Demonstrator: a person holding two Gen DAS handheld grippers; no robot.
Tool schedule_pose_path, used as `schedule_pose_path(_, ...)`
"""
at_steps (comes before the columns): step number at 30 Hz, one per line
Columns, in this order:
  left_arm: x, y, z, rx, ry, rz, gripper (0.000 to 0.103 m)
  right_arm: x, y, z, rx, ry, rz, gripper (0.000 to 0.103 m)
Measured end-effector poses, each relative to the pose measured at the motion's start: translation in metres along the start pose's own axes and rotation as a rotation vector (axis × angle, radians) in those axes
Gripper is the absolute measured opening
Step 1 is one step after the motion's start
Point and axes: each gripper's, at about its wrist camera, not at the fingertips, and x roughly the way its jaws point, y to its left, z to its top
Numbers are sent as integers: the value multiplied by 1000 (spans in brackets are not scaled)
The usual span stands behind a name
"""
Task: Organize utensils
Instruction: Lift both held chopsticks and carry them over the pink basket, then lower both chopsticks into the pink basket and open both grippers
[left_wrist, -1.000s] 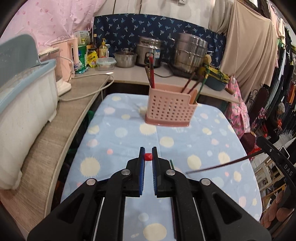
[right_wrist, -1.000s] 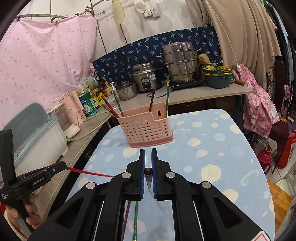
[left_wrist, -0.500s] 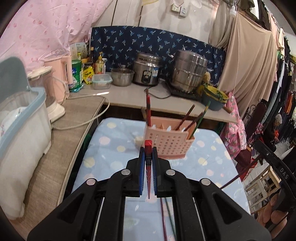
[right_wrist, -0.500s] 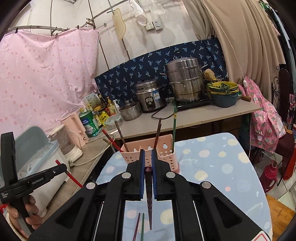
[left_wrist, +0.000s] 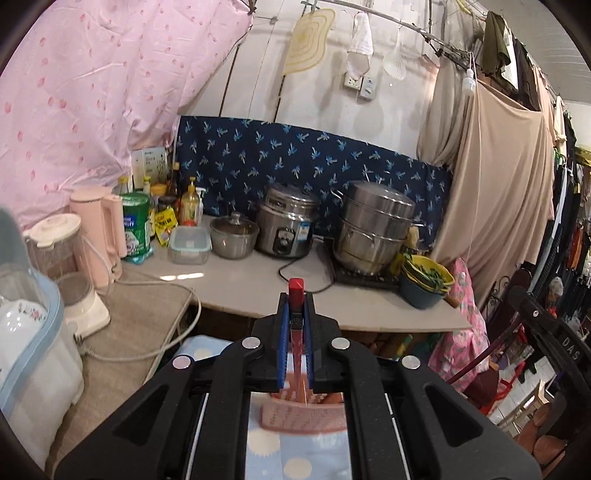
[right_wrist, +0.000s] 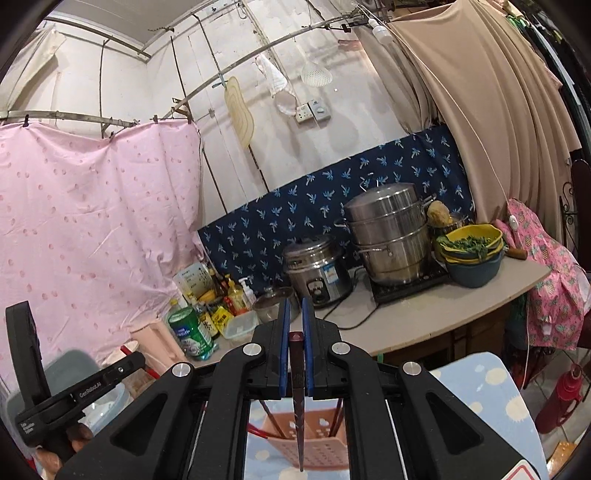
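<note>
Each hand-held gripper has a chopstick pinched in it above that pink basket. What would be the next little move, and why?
Probably lower both toward the pink basket and release. The left hand-held gripper is shut on a red chopstick, the right hand-held gripper on a dark chopstick; both hang tip-down above the basket, which already holds others.

A: Any readable txt?
B: "GenRobot.AI" on left gripper (right_wrist: 122, 369), seen from right cam. "DAS" on right gripper (left_wrist: 570, 349), from left cam.
A: Jars, cans?
B: Labels too small.
</note>
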Motion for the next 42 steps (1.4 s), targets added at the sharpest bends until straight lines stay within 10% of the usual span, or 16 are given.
schedule_pose_path(23,108,14,-51,17,156,43,7,133,-33,-80,-20,215,-68,7)
schedule_pose_path(42,70,5,-72,30,169,91,34,70,-22,-82,-64,185,-71,34)
